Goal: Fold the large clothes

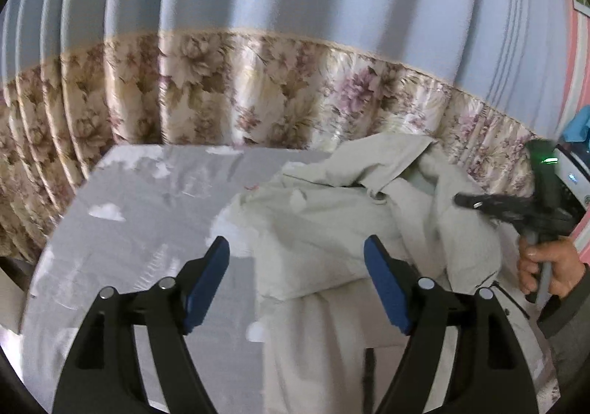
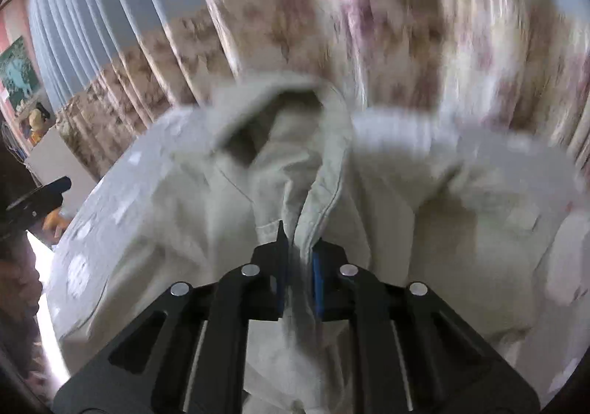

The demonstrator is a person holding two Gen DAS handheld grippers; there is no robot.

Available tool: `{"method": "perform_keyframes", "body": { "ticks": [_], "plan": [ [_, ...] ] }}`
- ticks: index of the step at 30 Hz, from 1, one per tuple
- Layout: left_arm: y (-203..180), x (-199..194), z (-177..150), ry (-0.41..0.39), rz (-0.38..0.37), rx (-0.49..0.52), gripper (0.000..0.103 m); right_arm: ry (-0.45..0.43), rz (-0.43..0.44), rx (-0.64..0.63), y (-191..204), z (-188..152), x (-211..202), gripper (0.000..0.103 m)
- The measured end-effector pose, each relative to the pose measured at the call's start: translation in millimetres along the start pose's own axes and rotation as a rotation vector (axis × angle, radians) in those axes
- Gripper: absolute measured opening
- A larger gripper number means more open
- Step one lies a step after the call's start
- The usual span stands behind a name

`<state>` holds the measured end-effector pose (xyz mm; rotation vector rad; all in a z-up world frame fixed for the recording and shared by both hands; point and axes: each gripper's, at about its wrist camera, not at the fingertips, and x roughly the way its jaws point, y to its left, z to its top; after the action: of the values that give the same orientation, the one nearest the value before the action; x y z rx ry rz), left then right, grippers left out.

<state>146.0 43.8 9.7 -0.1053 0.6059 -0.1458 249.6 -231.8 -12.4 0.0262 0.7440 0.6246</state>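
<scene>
A large pale beige coat lies crumpled on the grey table, mostly on its right half. My left gripper hovers open above the coat's near edge, with nothing pressed between its blue pads. In the right wrist view, which is blurred by motion, my right gripper is shut on a seamed fold of the coat that rises from its jaws toward the collar. The right gripper also shows at the right of the left wrist view, held by a hand.
A curtain, blue above and flowered below, hangs close behind the table. A white appliance stands at the far right. A low white cabinet with toys is at the left of the right wrist view.
</scene>
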Motion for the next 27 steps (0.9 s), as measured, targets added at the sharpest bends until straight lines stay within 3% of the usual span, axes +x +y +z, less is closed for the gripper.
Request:
{"method": "perform_keyframes", "body": {
  "ticks": [1, 3, 4, 5, 6, 7, 8, 11, 12, 14, 15, 16, 17, 19, 22, 24, 25, 26, 27],
  "plan": [
    [6, -6, 4, -0.013, 0.013, 0.000, 0.076, -0.027, 0.108, -0.057, 25, -5, -9, 0.011],
    [13, -16, 10, -0.030, 0.024, -0.006, 0.077, 0.047, 0.247, -0.218, 69, -25, -8, 0.016],
    [16, -18, 12, -0.036, 0.027, -0.011, 0.079, 0.112, 0.292, -0.308, 89, -42, -6, 0.032],
    [20, -23, 15, -0.046, 0.026, -0.015, 0.080, 0.174, 0.307, -0.414, 109, -62, -5, 0.068],
    [22, -24, 16, -0.047, 0.027, -0.017, 0.081, 0.192, 0.295, -0.472, 118, -73, -5, 0.083],
    [22, -24, 17, -0.043, 0.028, -0.017, 0.081, 0.177, 0.249, -0.555, 127, -89, -12, 0.090],
    [22, -24, 17, -0.039, 0.027, -0.016, 0.082, 0.158, 0.229, -0.565, 126, -96, -20, 0.090],
    [16, -13, 12, -0.007, 0.014, 0.005, 0.082, 0.086, 0.236, -0.344, 86, -90, -42, 0.091],
    [12, -6, 10, 0.008, 0.014, 0.012, 0.082, 0.057, 0.194, -0.259, 67, -85, -48, 0.092],
    [3, 17, 9, 0.048, -0.001, 0.037, 0.082, 0.051, 0.016, -0.092, 26, -70, -39, 0.093],
    [-2, 31, 10, 0.065, 0.013, 0.053, 0.082, 0.073, -0.100, 0.010, -1, -63, -30, 0.091],
    [-6, 45, 11, 0.090, 0.021, 0.064, 0.082, 0.090, -0.162, 0.095, -19, -61, -24, 0.086],
    [-9, 59, 13, 0.112, 0.025, 0.074, 0.082, 0.104, -0.167, 0.159, -31, -60, -17, 0.083],
    [-17, 89, 19, 0.150, 0.044, 0.100, 0.082, 0.135, -0.108, 0.284, -51, -60, 1, 0.081],
    [-25, 127, 30, 0.228, 0.004, 0.072, 0.082, 0.188, -0.020, 0.325, -51, -54, 33, 0.078],
    [-35, 147, 35, 0.291, -0.049, 0.052, 0.082, 0.246, 0.023, 0.327, -49, -50, 54, 0.046],
    [-41, 152, 37, 0.302, -0.056, 0.059, 0.082, 0.264, -0.003, 0.281, -43, -45, 62, 0.016],
    [-50, 161, 39, 0.324, -0.056, 0.089, 0.082, 0.256, -0.016, 0.259, -44, -41, 52, 0.009],
    [-57, 167, 39, 0.344, -0.060, 0.112, 0.082, 0.230, -0.031, 0.231, -42, -31, 49, 0.009]
  ]
}}
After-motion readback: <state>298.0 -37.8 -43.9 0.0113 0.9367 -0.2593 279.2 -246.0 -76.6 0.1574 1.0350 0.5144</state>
